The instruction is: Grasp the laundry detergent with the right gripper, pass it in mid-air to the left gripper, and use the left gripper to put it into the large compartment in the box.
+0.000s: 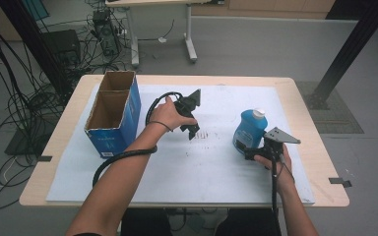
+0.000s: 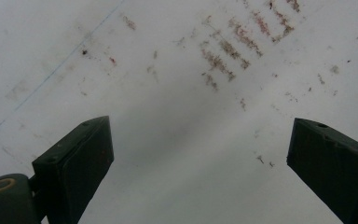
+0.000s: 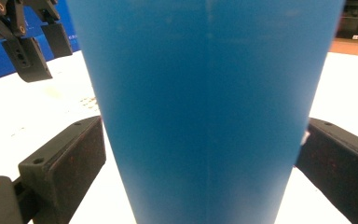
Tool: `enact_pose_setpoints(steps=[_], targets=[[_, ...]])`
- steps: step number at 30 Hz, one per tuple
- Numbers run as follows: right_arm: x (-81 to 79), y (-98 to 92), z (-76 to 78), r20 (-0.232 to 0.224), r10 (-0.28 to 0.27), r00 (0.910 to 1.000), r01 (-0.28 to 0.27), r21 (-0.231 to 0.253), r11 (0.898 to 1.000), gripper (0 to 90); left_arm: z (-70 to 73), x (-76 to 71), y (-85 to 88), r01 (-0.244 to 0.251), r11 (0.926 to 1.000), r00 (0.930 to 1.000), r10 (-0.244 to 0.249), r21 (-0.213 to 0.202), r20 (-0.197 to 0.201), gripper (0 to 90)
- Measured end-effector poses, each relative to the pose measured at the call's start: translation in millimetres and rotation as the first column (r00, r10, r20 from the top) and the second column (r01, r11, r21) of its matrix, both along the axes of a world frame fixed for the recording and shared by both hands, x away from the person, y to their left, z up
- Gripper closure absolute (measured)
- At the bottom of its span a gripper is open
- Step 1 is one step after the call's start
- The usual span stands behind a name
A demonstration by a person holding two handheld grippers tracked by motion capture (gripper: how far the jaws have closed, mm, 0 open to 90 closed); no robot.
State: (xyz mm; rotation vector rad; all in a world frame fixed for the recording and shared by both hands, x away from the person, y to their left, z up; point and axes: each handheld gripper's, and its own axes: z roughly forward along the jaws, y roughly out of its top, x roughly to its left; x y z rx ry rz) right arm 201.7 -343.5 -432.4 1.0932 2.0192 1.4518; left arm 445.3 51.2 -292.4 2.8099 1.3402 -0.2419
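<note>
Bottle point(image 1: 249, 129), blue with white cap, upright between right gripper point(image 1: 248, 153) jaws, contact unclear; left gripper point(image 1: 193, 131) released above stained white sheet point(image 1: 216, 172).

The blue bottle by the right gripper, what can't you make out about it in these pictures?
- Blue bottle label: high view, too small to read.
- Cap and base: right gripper view, cut off by the top and bottom edges.
- Grip: right gripper jaws flank the bottle; contact can't be told.
- Contents of the cardboard box: high view, its walls hide much of the inside.
</note>
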Motion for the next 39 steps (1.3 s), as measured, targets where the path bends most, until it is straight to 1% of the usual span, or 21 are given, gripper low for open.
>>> enact_pose_setpoints(steps=[2,12,22,39], targets=[[0.0,0.0,0.1,0.001,-0.001,1.0,0.001,-0.001,1.0,2.8,-0.1,-0.1,0.3,-0.001,1.0,1.0,0.001,-0.004,0.001,7.4],[-0.7,-0.6,0.7,0.0,-0.002,1.0,0.002,0.0,1.0,2.7,0.3,0.1,-0.3,0.001,1.0,1.0,-0.001,0.0,0.0,7.4],[-1.1,-0.1,0.5,0.005,-0.002,1.0,0.002,0.001,1.0,2.7,1.9,-1.1,0.1,-0.007,1.0,1.0,0.008,-0.003,0.006,7.4],[-1.4,0.7,0.2,0.005,-0.001,1.0,0.001,0.003,1.0,2.7,3.4,-1.7,-1.2,-0.002,1.0,1.0,0.002,-0.003,0.005,7.4]])
